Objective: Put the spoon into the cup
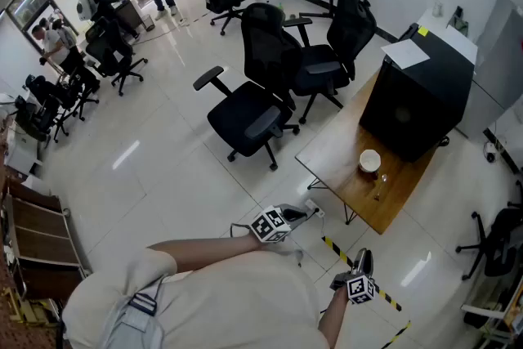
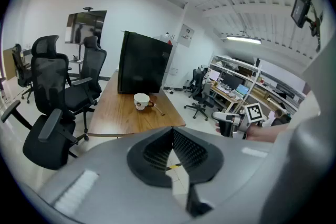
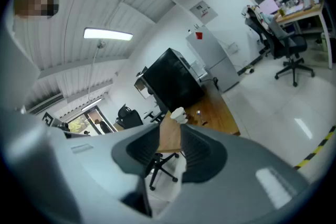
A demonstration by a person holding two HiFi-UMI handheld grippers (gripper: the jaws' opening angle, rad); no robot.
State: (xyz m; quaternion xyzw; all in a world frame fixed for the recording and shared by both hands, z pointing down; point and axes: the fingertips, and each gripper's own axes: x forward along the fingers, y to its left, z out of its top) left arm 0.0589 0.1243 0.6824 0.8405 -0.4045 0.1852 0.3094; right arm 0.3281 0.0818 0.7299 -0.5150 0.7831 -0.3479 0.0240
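The left gripper (image 1: 309,214) is closed on nothing, the right gripper (image 1: 364,256) stands wide and empty, so stepping nearer to the spoon (image 1: 377,188) beside the cup (image 1: 369,161), middle right, seems wise.

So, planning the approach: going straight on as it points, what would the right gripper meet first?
Probably the wooden table, at its near edge just short of the cup; depth is unclear.

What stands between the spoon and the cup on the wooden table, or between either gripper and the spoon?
Nothing visible. The spoon lies on the bare table right beside the cup. Both the left gripper and right gripper are off the table, with only open floor between.
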